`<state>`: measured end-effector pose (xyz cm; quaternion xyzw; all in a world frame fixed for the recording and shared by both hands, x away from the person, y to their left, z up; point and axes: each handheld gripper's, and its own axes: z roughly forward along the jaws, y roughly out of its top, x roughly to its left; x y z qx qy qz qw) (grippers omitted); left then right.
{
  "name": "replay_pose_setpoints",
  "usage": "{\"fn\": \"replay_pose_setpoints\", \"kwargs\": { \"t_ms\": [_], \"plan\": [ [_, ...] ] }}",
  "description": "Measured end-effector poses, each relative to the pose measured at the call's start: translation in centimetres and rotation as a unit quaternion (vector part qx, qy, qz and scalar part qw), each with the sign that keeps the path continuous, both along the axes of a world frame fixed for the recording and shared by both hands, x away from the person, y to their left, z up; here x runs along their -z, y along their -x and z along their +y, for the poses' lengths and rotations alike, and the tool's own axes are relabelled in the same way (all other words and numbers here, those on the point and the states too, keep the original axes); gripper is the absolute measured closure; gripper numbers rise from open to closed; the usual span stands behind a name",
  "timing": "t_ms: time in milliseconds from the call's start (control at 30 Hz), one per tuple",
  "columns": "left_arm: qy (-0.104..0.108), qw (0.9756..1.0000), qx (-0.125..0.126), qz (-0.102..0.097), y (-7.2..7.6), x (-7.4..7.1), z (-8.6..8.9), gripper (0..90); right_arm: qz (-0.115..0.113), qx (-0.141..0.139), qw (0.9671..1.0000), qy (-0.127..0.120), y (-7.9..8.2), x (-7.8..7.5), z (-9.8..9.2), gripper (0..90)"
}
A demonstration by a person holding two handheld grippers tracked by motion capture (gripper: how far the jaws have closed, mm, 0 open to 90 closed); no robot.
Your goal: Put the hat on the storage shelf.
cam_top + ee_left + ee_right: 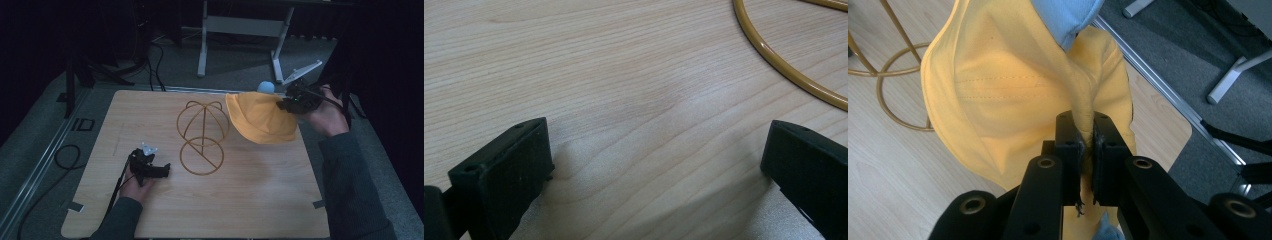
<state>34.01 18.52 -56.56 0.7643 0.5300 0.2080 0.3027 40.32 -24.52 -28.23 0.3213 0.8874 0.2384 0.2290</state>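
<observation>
right gripper (1087,145) pinched shut on a fold of the yellow hat (260,120), held up at the table's far right — wire hat stand (202,137) sits just left of it. left gripper (162,170) open, empty, resting nearer the stand's base ring.

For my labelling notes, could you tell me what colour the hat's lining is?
Light blue inside the yellow hat; clearest in the right gripper view.

Table layout, seen from above
Wire stand (202,138) at the table's (260,200) middle; hat (260,119) just right of it; 1 gripper (162,170) near left, 1 gripper (282,105) far right.
</observation>
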Motion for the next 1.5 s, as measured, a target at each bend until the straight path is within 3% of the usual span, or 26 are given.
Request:
{"fn": "replay_pose_setpoints", "kwargs": {
  "t_ms": [600,1500],
  "plan": [
    [-0.002,1.0000,0.001,-0.001,0.0,0.0,0.0,0.1,-0.014,-0.029,0.9995,-0.001,0.6,-1.8,1.3,84.3],
    [-0.001,1.0000,0.000,-0.002,0.0,0.0,0.0,0.1,-0.030,-0.080,0.9962,-0.018,1.3,-4.0,3.3,84.3]
  ]
}}
